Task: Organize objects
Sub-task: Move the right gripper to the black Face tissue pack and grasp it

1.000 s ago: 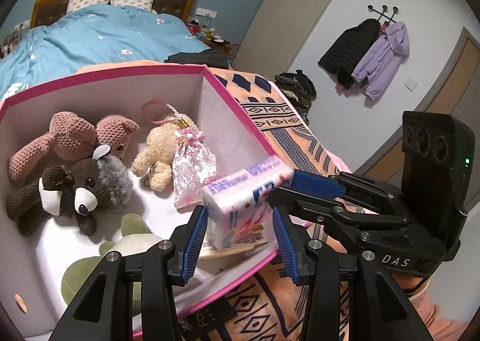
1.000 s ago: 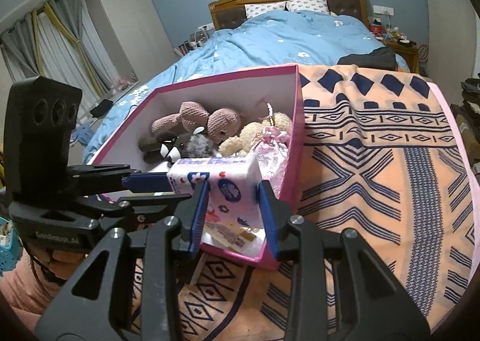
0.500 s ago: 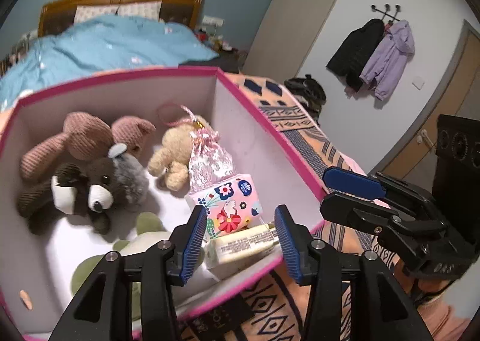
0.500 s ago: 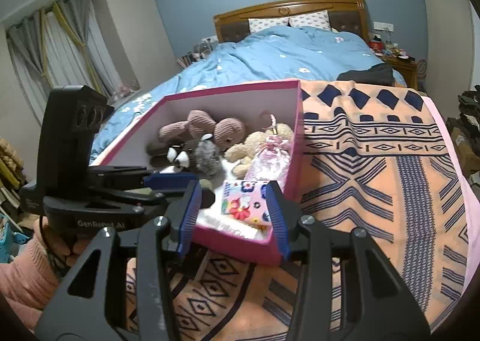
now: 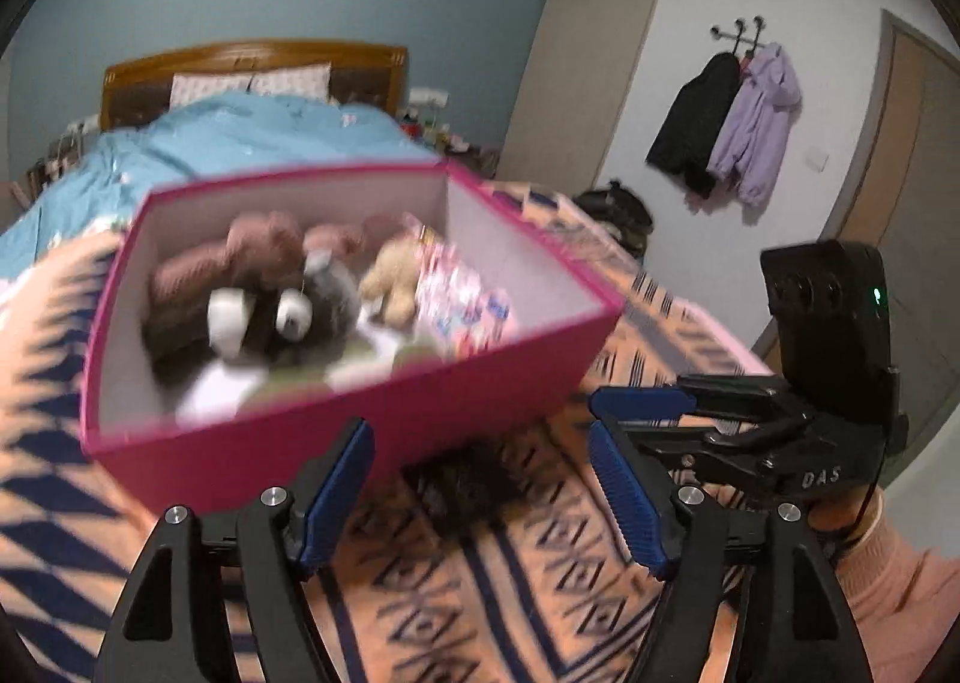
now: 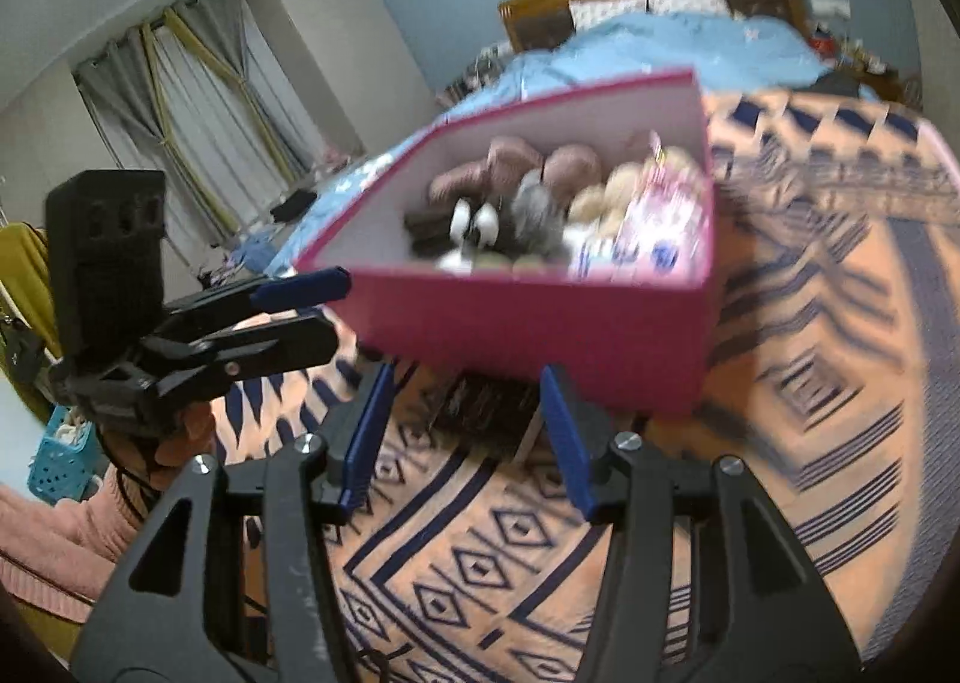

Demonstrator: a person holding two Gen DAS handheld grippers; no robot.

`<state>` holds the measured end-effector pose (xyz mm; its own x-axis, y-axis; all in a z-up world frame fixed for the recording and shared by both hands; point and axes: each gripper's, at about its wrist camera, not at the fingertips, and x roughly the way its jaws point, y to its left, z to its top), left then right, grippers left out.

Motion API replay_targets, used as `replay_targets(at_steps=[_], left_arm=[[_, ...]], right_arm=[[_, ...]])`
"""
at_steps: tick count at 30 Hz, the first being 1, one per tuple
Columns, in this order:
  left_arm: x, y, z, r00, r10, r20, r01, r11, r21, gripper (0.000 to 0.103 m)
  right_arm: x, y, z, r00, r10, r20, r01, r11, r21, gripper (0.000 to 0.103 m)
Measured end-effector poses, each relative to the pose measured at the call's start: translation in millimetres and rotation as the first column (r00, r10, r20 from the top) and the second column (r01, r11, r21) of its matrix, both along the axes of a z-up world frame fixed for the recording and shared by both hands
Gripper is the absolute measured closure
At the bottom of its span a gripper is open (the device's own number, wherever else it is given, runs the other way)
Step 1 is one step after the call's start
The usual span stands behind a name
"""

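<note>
A pink box (image 5: pixel 270 455) (image 6: pixel 540 335) stands on the orange patterned blanket (image 5: pixel 480 593) (image 6: pixel 810 383). It holds soft toys (image 5: pixel 270 311) (image 6: pixel 510 203) and, at its near right corner, a flowered tissue pack (image 5: pixel 474 317) (image 6: pixel 636 251). My left gripper (image 5: pixel 477 437) (image 6: pixel 330 305) hangs in front of the box's near wall, its jaws opening with nothing between them. My right gripper (image 6: pixel 467 383) (image 5: pixel 624 419) is beside it, also opening and holding nothing. Both views are blurred.
A dark flat thing (image 5: pixel 474 479) (image 6: pixel 486 407) lies on the blanket against the box's front. Behind is a bed with a blue duvet (image 5: pixel 252 137) (image 6: pixel 690 47). Coats (image 5: pixel 738 119) hang on the right wall. A sleeve (image 6: pixel 60 533) shows at lower left.
Both grippers let go of the tissue pack, which now lies in the box. Both have drawn back from the box toward its front, and their jaws stand wider.
</note>
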<state>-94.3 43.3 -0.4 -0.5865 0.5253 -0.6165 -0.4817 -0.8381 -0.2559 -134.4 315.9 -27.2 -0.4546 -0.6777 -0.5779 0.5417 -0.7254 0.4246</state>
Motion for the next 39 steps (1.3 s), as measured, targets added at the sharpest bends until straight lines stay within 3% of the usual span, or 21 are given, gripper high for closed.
replay_targets(at_steps=[6,11,15,25,39], left_arm=[[-15,-10,-48,0.98,0.062,0.19,-0.061,0.998,-0.013,0.026],[-29,-9,-67,0.958,0.084,0.275,-0.083,0.996,-0.016,0.027],[-36,-5,-71,0.951,0.094,0.294,-0.092,0.996,-0.022,0.03],[-37,12,-74,0.949,0.002,0.316,-0.004,1.0,0.006,0.06],[-2,24,-72,0.937,-0.105,0.333,0.101,0.994,0.029,0.06]], right_arm=[[-13,-19,-34,0.996,0.003,0.086,-0.006,0.999,0.037,0.05],[-27,-23,-44,0.993,-0.02,0.113,0.015,0.999,0.049,0.05],[-35,-23,-51,0.99,-0.034,0.134,0.027,0.998,0.052,0.051],[-38,-23,-61,0.987,-0.019,0.157,0.008,0.998,0.069,0.07],[3,-14,-56,0.981,0.018,0.192,-0.037,0.994,0.099,0.069]])
